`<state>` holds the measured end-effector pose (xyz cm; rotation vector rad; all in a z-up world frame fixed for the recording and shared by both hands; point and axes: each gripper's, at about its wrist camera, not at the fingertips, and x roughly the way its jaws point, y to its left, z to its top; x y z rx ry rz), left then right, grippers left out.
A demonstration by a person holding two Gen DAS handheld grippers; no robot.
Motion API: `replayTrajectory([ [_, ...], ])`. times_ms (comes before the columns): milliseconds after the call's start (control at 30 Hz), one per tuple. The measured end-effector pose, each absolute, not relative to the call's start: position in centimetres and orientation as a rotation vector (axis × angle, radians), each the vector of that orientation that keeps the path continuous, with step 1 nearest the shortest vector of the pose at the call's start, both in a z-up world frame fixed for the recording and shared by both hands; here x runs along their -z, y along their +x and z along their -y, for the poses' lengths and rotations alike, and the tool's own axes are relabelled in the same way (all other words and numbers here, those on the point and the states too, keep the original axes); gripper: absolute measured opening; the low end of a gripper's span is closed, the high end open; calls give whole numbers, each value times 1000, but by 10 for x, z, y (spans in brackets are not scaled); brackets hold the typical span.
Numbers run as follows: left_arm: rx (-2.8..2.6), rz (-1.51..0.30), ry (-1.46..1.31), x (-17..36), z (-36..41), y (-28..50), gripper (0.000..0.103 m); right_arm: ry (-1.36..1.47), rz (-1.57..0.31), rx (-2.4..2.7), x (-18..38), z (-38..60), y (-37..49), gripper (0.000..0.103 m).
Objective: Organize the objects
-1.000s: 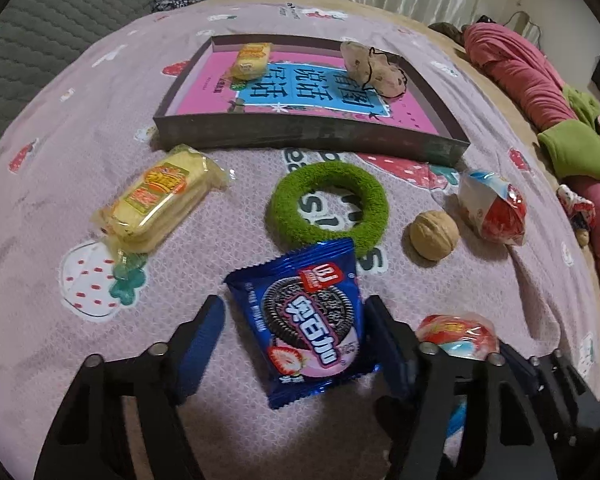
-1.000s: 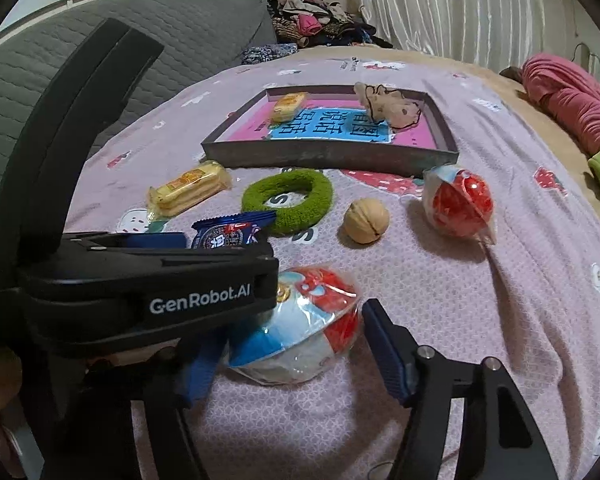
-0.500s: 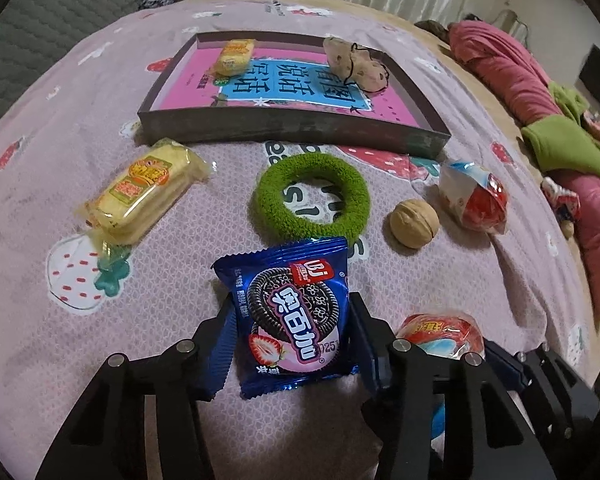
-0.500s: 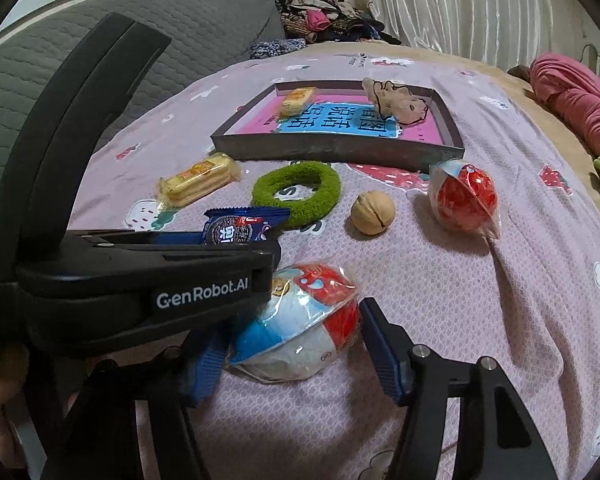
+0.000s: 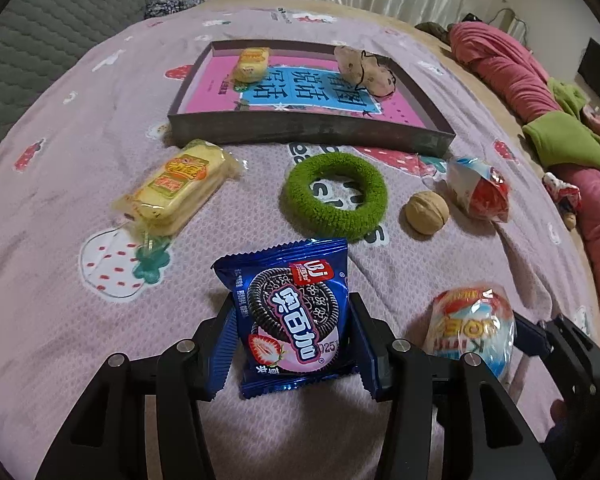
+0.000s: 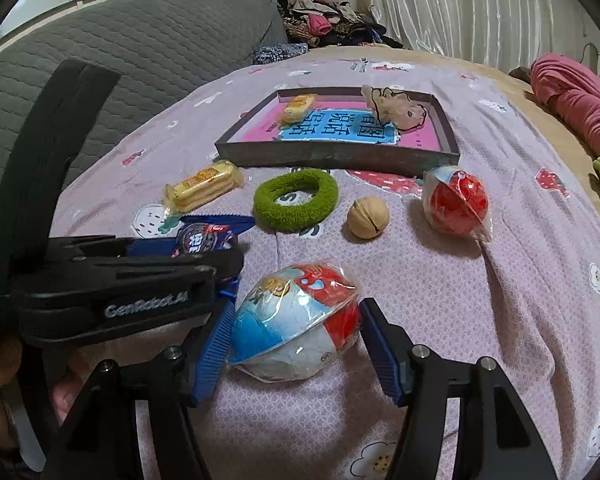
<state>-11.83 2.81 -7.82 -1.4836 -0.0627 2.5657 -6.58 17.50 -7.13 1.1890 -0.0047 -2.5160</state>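
A pink strawberry-print bedspread (image 5: 80, 140) carries a shallow tray (image 5: 312, 132). Near its front wall, the left gripper (image 5: 292, 340) pinches a blue cookie packet (image 5: 290, 312); the right gripper (image 6: 296, 340) clasps a wrapped ball (image 6: 296, 328). A grey quilted sofa (image 6: 140, 52) and curtains (image 6: 480, 8) stand beyond the tray.

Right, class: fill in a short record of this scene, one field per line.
surface: pink printed bedspread
left hand-held gripper: shut on blue cookie packet
right hand-held gripper: shut on wrapped ball
tray: holds small yellow snack and beige pouch
loose items: yellow cake pack, green ring, walnut, red wrapped ball
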Motion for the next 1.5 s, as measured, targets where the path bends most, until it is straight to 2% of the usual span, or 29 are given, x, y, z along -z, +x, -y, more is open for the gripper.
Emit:
replayTrajectory([
  [267,-2661,-25,-1392,60,-17,-103,53,1134,-37,2530,62,-172,-62,64],
  [1033,-2728,-11,-1318,49,5,-87,53,1059,-91,2589,48,-173,-54,64],
  [1500,-2755,-23,-1241,22,5,-73,53,1024,-110,2611,25,-174,-45,64],
])
